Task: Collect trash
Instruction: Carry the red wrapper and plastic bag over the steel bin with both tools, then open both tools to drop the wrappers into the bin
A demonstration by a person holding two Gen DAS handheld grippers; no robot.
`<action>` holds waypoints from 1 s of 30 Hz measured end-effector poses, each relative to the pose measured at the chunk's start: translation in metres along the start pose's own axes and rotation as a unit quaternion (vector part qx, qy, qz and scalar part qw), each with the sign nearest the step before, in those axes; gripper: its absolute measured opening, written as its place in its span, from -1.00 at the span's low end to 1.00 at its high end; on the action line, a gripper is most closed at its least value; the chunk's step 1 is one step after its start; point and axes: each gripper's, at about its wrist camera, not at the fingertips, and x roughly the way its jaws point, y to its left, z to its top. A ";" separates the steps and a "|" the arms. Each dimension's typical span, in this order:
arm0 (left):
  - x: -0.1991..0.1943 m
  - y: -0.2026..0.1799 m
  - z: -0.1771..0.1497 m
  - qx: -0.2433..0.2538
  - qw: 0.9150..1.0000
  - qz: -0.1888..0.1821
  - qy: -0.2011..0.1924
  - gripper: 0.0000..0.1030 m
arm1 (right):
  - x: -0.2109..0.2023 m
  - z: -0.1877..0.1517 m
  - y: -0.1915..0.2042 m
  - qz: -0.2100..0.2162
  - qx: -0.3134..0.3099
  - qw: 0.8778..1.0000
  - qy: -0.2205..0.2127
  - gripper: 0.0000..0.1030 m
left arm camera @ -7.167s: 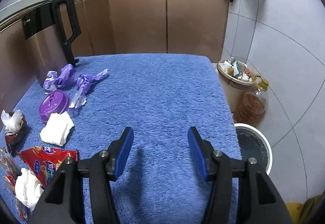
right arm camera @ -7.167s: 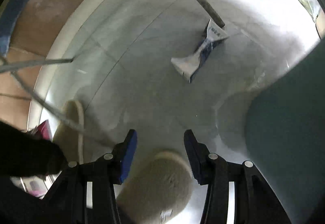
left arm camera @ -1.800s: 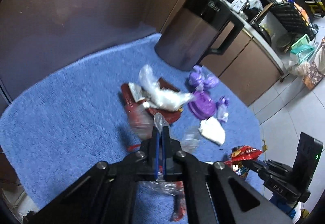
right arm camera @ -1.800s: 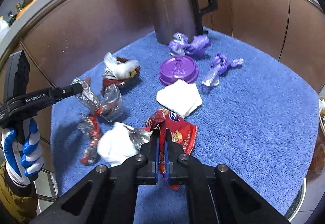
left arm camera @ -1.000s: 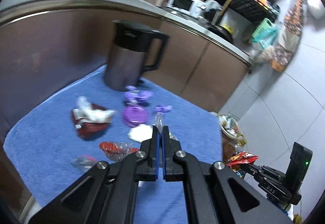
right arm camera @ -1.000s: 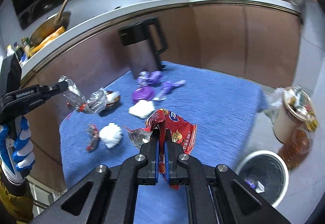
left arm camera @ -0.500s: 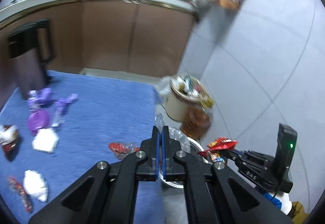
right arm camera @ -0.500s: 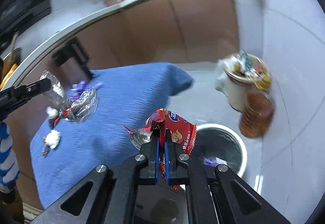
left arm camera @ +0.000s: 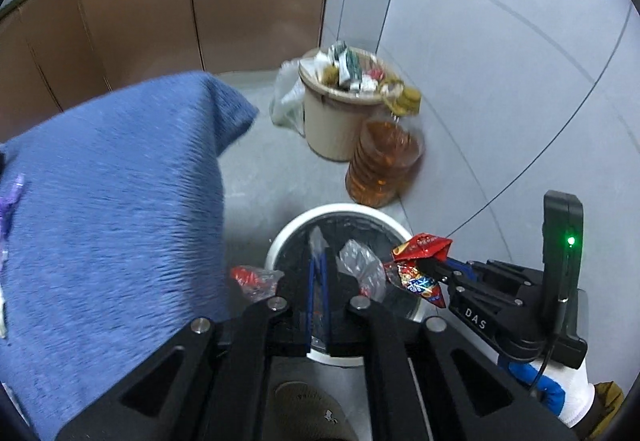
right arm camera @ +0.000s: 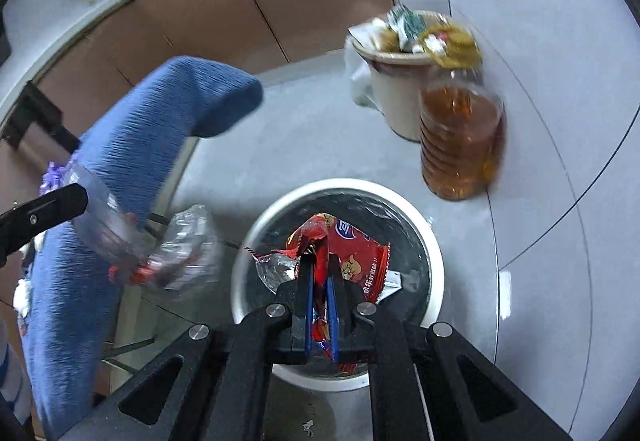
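Observation:
My left gripper is shut on a clear plastic wrapper with red print, held over the white-rimmed trash bin on the floor. My right gripper is shut on a red snack bag and hangs right above the same bin. In the left wrist view the right gripper holds the red bag at the bin's right rim. In the right wrist view the left gripper's tip holds the clear wrapper left of the bin.
The blue-clothed table stands left of the bin, with purple wrappers at its far left. A full beige waste pail and an amber oil bottle stand behind the bin by the tiled wall. Brown cabinets line the back.
Both grippers have swung from the table down to the white-rimmed bin, each still shut on its trash. The bin is now directly under them.

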 end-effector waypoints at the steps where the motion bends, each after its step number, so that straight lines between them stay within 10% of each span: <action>1: 0.007 -0.001 -0.001 -0.001 1.000 -0.002 0.005 -0.92 | 0.006 0.000 -0.003 -0.006 0.000 1.000 0.005 -0.77; 12: 0.031 0.010 -0.006 -0.019 0.999 -0.042 0.027 -0.92 | 0.021 -0.003 -0.012 -0.042 0.006 0.999 0.012 -0.04; 30: -0.119 0.058 -0.048 -0.052 0.993 0.014 -0.107 -0.92 | -0.067 -0.007 0.101 -0.002 -0.094 0.993 -0.065 0.27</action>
